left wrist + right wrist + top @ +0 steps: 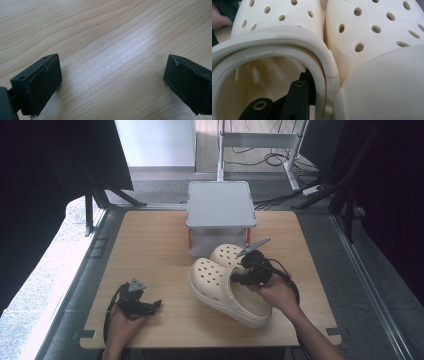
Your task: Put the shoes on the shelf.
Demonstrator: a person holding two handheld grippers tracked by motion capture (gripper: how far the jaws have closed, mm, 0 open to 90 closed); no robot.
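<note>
Two cream clogs sit side by side on the wooden table (150, 245), toes toward 11 o'clock, just in front of the grey lidded box (220, 205) at 12. The near clog (227, 292) lies closest to the person; the far clog (227, 254) is tucked against its 1 o'clock side, the two touching along their length as the right gripper view shows.

Right gripper (239, 279) comes in from 4 o'clock over the near clog's opening. Its jaws are pressed nearly together, pinching the rim of the near clog (319, 65) on the side next to the far clog (374, 30): one jaw inside the shoe, the other hidden behind the wall. Likely reason for that grip: the collar is the one thin edge a narrow pinch can bite, and holding it on the inner side lets the shoe be lifted or dragged away from its pair. The near clog looks tilted, heel end a bit raised, though I can't tell for sure.

Left gripper (152, 305) rests at 7 o'clock of the clogs, well apart from them, jaws spread wide over bare wood, holding nothing; it reads as parked
</note>
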